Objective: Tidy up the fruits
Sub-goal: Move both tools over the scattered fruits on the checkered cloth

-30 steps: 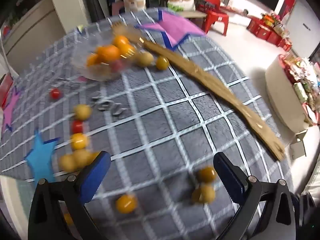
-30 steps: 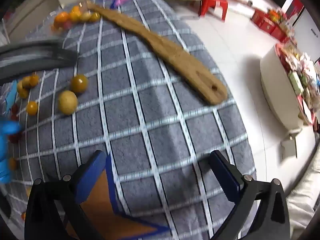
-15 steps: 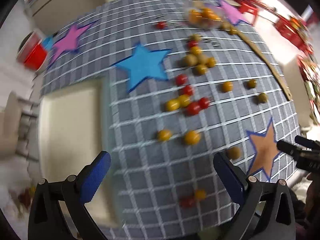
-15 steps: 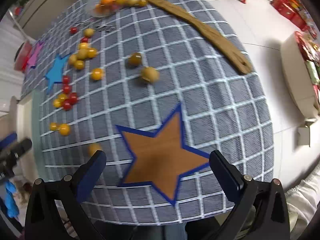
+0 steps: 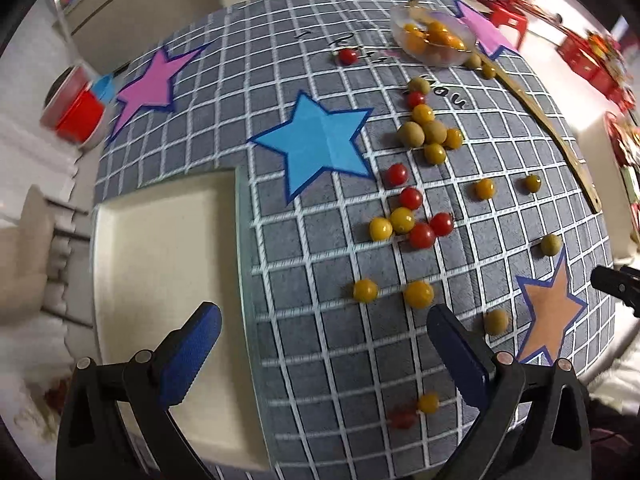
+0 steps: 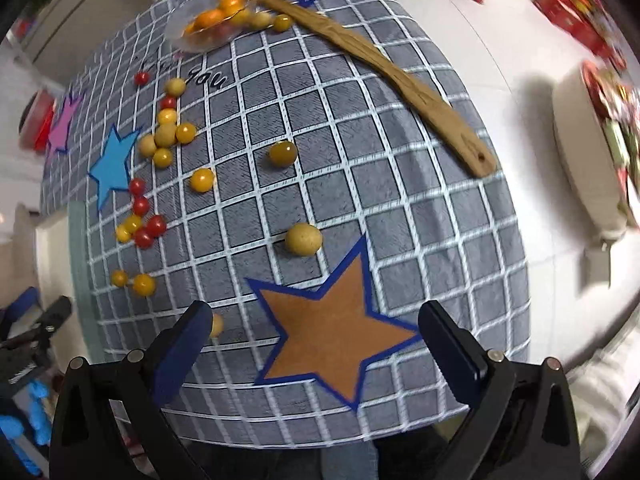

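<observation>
Many small red, yellow and tan fruits lie scattered on the grey checked tablecloth (image 5: 320,320). A cluster of red and yellow ones (image 5: 412,220) sits mid-table; it also shows in the right wrist view (image 6: 140,226). A clear glass bowl (image 5: 434,38) holding orange fruits stands at the far side; it also shows in the right wrist view (image 6: 208,24). My left gripper (image 5: 324,356) is open and empty, held high above the near left of the table. My right gripper (image 6: 316,352) is open and empty above the brown star (image 6: 332,332). A tan fruit (image 6: 303,239) lies just beyond that star.
A long wooden spatula (image 6: 380,68) lies along the right side of the table. A bare cream tabletop corner (image 5: 160,260) shows at the left. Blue (image 5: 316,148) and pink (image 5: 152,80) paper stars lie on the cloth. A red container (image 5: 76,108) stands beyond the table's left.
Both grippers have pulled back and up from close over the cloth; the whole table now shows. The left view swung to the left. Both stayed open and empty.
</observation>
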Demonstrator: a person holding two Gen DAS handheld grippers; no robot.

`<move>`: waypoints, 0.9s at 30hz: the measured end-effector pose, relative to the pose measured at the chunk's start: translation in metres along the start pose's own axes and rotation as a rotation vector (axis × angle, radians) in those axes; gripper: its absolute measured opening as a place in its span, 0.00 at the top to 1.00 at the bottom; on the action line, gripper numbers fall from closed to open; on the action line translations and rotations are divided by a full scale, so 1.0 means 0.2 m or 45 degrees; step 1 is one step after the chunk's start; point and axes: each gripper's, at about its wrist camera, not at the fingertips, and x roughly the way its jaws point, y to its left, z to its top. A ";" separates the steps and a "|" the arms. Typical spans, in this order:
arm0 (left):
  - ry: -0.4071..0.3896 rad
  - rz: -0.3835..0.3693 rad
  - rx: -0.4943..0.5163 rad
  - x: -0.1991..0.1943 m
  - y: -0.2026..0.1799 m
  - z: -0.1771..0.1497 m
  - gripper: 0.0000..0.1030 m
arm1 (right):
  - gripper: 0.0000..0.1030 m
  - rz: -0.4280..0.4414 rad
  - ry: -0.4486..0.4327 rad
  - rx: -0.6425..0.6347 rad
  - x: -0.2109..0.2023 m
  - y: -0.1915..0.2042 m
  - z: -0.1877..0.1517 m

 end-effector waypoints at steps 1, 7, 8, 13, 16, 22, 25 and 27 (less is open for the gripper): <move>-0.002 -0.013 0.014 0.02 0.01 0.01 0.00 | 0.00 -0.001 -0.001 0.011 0.00 0.01 -0.01; 0.027 -0.023 0.119 0.14 0.00 0.05 0.00 | 0.00 -0.061 0.027 0.056 0.03 0.02 -0.08; 0.032 -0.025 0.131 0.16 0.00 0.05 0.00 | 0.00 -0.063 0.031 0.061 0.03 0.01 -0.08; 0.047 -0.021 0.164 0.22 -0.02 0.07 0.00 | 0.00 -0.077 0.044 0.071 0.06 0.02 -0.07; 0.047 -0.021 0.173 0.25 -0.03 0.09 0.00 | 0.00 -0.076 0.045 0.081 0.08 0.03 -0.05; 0.026 -0.022 0.220 0.29 -0.08 0.16 0.00 | 0.00 -0.070 0.034 0.080 0.13 0.04 0.03; 0.015 -0.020 0.241 0.32 -0.10 0.17 0.00 | 0.03 -0.061 0.034 0.067 0.17 0.05 0.07; 0.012 -0.022 0.249 0.34 -0.11 0.19 0.00 | 0.07 -0.058 0.036 0.061 0.20 0.06 0.08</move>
